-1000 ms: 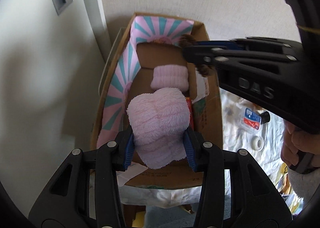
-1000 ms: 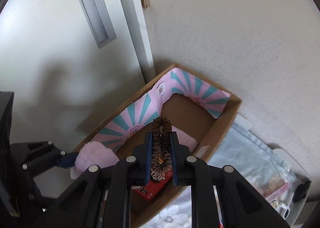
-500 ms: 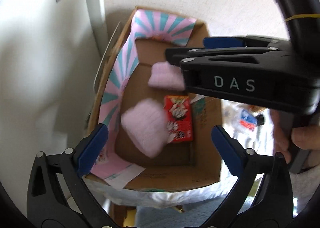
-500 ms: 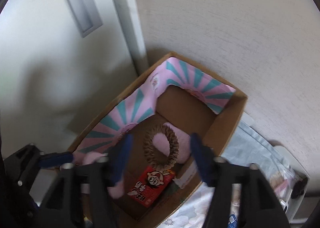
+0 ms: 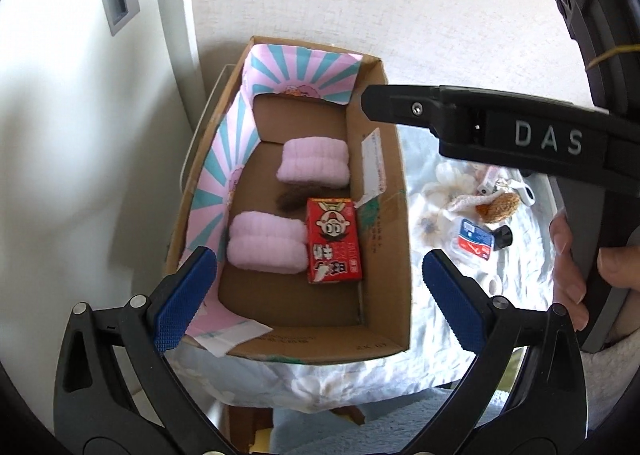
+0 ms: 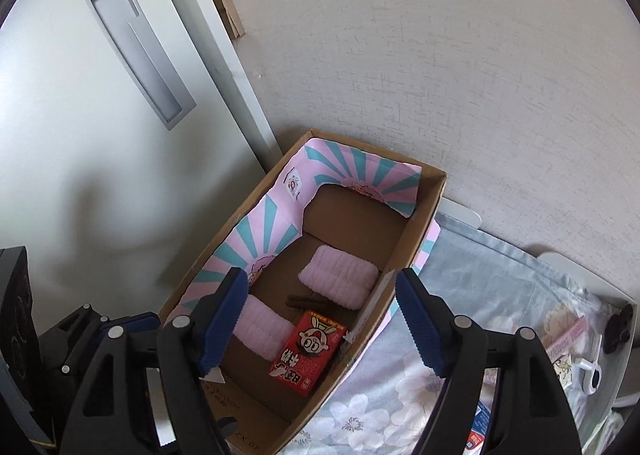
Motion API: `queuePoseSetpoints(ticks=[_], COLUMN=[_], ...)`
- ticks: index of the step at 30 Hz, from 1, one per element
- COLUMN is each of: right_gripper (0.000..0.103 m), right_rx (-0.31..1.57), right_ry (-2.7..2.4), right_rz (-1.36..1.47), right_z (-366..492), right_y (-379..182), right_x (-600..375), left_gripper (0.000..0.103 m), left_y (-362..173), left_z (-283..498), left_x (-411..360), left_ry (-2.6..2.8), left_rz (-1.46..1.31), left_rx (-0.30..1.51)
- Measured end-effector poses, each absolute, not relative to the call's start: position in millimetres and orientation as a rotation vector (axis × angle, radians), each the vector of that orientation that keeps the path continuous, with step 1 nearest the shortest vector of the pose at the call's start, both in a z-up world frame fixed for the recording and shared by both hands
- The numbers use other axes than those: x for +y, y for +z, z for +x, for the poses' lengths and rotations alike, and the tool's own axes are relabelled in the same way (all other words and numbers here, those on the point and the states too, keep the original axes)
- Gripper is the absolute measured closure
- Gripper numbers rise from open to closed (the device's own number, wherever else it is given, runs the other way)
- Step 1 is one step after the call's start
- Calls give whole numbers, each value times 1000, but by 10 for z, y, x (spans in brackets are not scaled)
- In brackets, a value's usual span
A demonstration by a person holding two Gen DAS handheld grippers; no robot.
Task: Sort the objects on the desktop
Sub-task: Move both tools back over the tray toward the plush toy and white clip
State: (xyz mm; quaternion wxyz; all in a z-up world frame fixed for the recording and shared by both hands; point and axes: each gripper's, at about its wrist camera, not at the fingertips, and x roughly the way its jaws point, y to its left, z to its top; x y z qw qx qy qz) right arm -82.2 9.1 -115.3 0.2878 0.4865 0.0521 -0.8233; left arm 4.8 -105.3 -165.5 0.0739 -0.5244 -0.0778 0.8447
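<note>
Both the left gripper [image 5: 320, 295] and right gripper [image 6: 320, 315] hang released above the cardboard box [image 5: 394, 255], which holds two pink wristbands [image 5: 266, 247], a red snack box [image 5: 334, 241] and, seemingly, a brown hair tie [image 5: 292, 199]. Next: fetch remaining table [image 5: 440, 319] items.

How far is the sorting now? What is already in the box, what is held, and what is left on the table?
Done: the cardboard box holds two pink fluffy rolls, a red carton and a brown hair tie. In hand: nothing; the left gripper and right gripper are open and empty. Left: small items on the floral cloth, including a brown plush and a red-and-blue packet.
</note>
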Motion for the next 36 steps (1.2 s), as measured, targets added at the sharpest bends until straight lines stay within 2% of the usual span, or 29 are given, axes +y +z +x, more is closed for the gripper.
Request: queuePoseSetpoints(ticks=[13,25,36], right_gripper=[31,30,30], right_rx=[105,119,100], right_ry=[-2326,-2548,-2652], right_rz=[1230,1258,1340], right_z=[-619,-496,-435], right_y=[-913,-752,-784], right_x=[749,2098,3082], left_gripper=[0,0,0], left_y=[-1349,-1192,-1124], left_z=[137,76,-21], left_x=[-663,-173,578], left_ry=[2570,2533,2455], left_rz=[-1477,-1422,-1358], left_rx=[-84,11,215])
